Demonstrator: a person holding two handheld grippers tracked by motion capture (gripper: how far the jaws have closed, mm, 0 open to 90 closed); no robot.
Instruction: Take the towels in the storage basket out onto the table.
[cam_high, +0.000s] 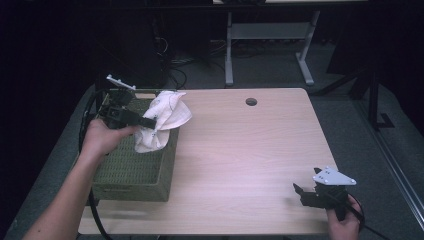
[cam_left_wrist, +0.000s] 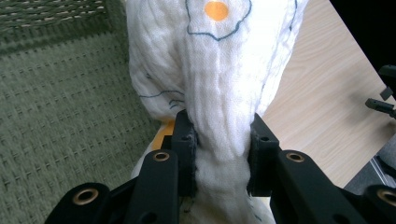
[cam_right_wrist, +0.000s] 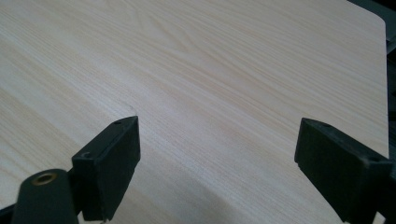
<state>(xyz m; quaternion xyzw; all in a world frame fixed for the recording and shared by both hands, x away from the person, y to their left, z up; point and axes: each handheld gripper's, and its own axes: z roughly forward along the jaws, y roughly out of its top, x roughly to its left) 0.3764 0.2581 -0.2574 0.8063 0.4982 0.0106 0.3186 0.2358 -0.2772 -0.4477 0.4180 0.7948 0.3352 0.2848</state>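
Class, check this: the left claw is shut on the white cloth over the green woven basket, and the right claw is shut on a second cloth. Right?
Not quite. The left claw is shut on the white cloth over the green woven basket, but the right claw is open and holds nothing above the bare table, as the right gripper view shows.

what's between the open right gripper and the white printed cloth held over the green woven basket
Nothing visible. Bare wooden table lies between the right gripper and the white printed cloth, which the left gripper clamps above the green woven basket.
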